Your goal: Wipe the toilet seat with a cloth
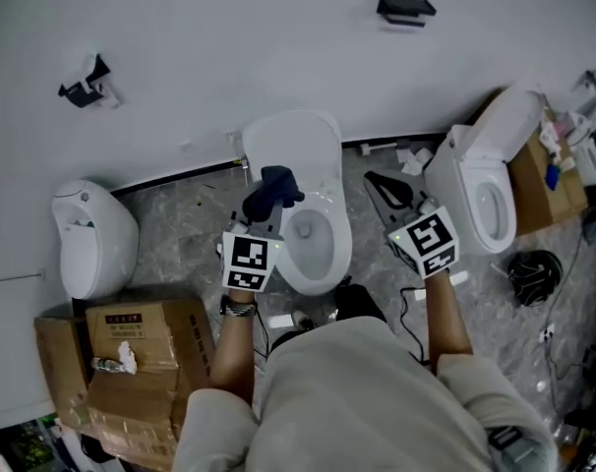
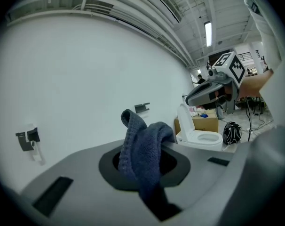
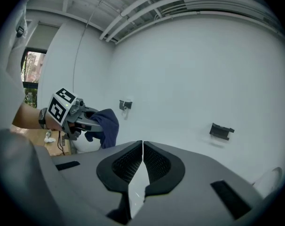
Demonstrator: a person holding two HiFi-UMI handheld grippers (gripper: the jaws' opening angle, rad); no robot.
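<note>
Since our torso (image 1: 362, 391) fills the lower head view, the floor (image 1: 180, 234) at our feet is hidden. The left gripper (image 2: 145, 166) has its pads buried under the cloth (image 2: 143, 147), so we can't see them; the jaws pinch that cloth, which bunches up above them and drapes down the front. In the head view the cloth overlaps the left edge of the toilet (image 1: 298, 146), beside the seat (image 1: 340, 249). We can't tell its height over the seat there, and the left gripper view shows only wall (image 2: 86, 79) behind it. The right gripper (image 3: 142, 160) has its jaws pressed together with nothing between them.

Both forearms reach forward, and the grippers sit near level, aimed at the wall. They flank the toilet, well apart from each other.

A second toilet (image 1: 480, 185) stands near the right gripper's outer side. Boxes (image 1: 146, 347) crowd the left elbow and cables (image 1: 549, 337) lie on the floor to the right.
</note>
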